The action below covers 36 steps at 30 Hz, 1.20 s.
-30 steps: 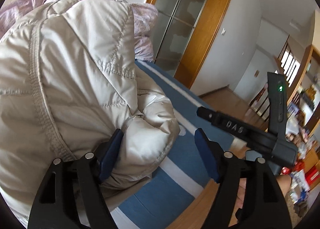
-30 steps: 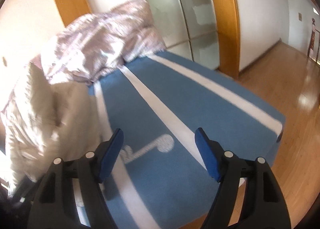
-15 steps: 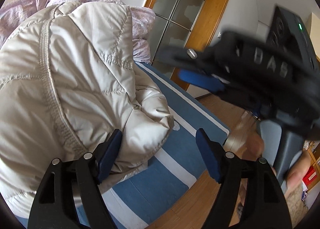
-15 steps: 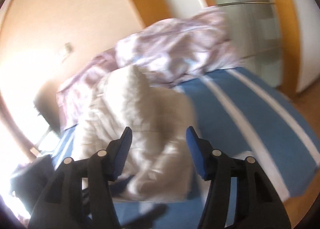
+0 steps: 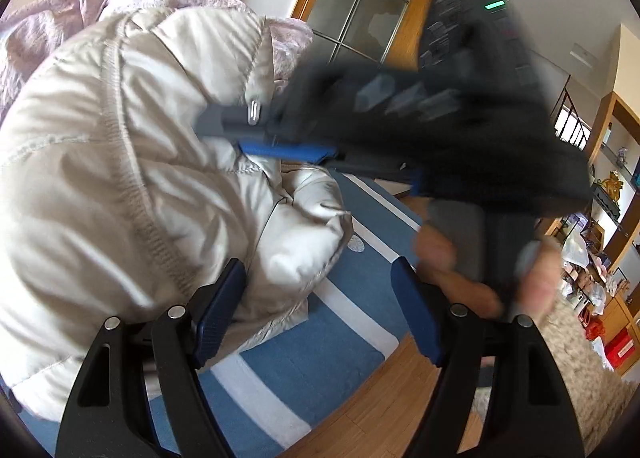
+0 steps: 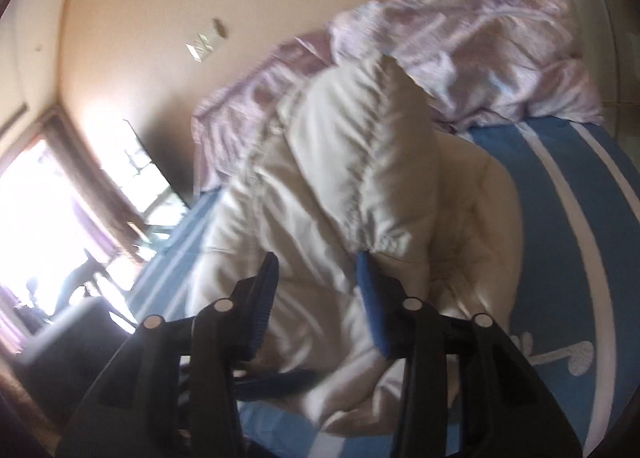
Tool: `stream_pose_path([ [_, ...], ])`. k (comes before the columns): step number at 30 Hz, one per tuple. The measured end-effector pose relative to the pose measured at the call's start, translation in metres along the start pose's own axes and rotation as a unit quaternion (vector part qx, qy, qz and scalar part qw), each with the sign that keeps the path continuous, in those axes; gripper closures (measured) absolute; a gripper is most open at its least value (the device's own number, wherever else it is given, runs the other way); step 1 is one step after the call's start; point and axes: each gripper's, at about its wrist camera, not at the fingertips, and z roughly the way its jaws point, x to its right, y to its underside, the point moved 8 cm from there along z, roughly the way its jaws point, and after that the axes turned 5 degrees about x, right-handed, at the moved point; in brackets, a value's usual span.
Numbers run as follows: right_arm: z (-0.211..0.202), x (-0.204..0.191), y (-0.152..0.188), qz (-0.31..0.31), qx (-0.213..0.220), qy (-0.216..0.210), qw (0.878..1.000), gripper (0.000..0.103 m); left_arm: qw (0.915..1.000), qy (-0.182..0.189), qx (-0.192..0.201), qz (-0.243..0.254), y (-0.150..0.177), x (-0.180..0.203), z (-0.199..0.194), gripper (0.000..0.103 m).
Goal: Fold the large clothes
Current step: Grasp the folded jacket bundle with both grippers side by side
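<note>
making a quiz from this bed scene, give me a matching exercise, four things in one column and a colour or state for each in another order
Things:
1. jacket
2. bedcover
3. duvet
4. left gripper

Colour or state:
a. blue with white stripes
b. open, holding nothing
c. cream, quilted, bunched up
d. pale lilac, crumpled at the far end of the bed

Pairs: 1-c, 2-a, 3-d, 4-b

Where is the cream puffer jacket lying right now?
In both wrist views the cream puffer jacket lies heaped on the blue striped bedspread, in front of the crumpled lilac duvet, with the right gripper reaching over it.
</note>
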Motion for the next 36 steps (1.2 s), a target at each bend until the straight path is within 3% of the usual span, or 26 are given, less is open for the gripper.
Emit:
stream_pose_path([
  [2,0.011,0.010,0.006,0.007,-0.016,0.021,1.000,0.073,0.9999,-0.008,0.001,0.010,0.001,0.000,-0.010,0.027],
  [12,0.029,0.029,0.020,0.000,-0.019,0.115,0.993,0.077,0.9955,-0.086,0.040,-0.006,-0.026,-0.045,-0.060,0.023],
  [14,0.031,0.033,0.020,-0.001,-0.017,0.132,0.991,0.078,0.9929,-0.107,0.051,-0.006,-0.035,-0.054,-0.066,0.019],
  [24,0.037,0.049,0.023,0.003,-0.004,0.179,0.984,0.078,0.9715,-0.229,0.059,-0.012,-0.068,-0.123,-0.071,0.019],
  [30,0.039,0.053,0.024,0.000,-0.004,0.198,0.980,0.078,0.9651,-0.258,0.039,-0.016,-0.069,-0.147,-0.057,0.019],
  [36,0.040,0.060,0.024,0.005,-0.001,0.208,0.978,0.077,0.9644,-0.261,0.036,-0.020,-0.073,-0.155,-0.049,0.018],
])
